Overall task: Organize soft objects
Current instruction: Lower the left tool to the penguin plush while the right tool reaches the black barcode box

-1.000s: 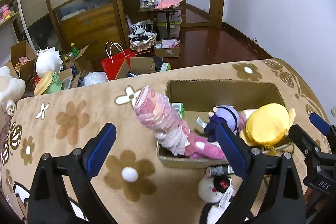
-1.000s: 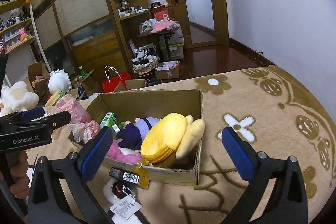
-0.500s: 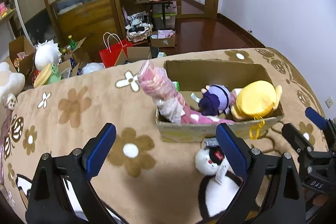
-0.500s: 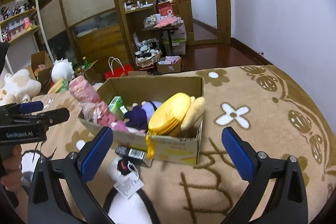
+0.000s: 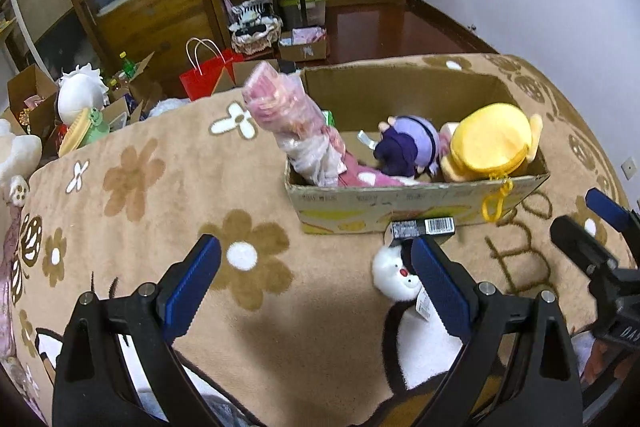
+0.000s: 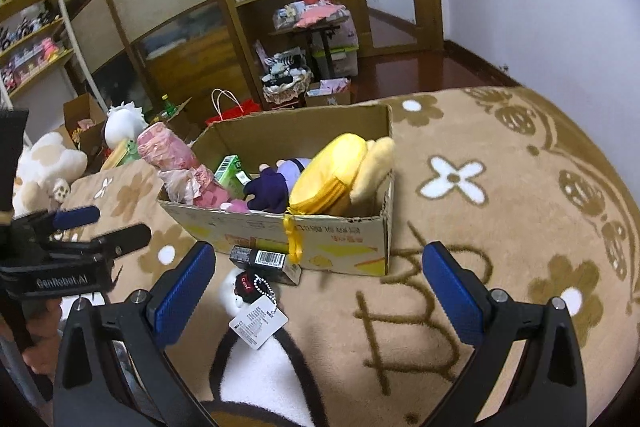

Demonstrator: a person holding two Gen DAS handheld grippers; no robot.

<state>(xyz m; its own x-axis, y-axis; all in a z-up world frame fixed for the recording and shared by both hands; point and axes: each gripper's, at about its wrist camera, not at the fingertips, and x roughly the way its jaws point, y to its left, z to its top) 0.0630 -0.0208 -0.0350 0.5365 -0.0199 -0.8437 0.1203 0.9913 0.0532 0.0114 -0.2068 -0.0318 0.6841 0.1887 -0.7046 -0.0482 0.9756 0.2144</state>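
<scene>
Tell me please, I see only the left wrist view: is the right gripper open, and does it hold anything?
Observer: The right gripper is open and holds nothing.
Operator: What is the white thing on the penguin?
Observer: A white tag on a bead chain.
Operator: And the green sliver in the box?
Observer: A green carton, between the pink bundle and the purple doll.
</scene>
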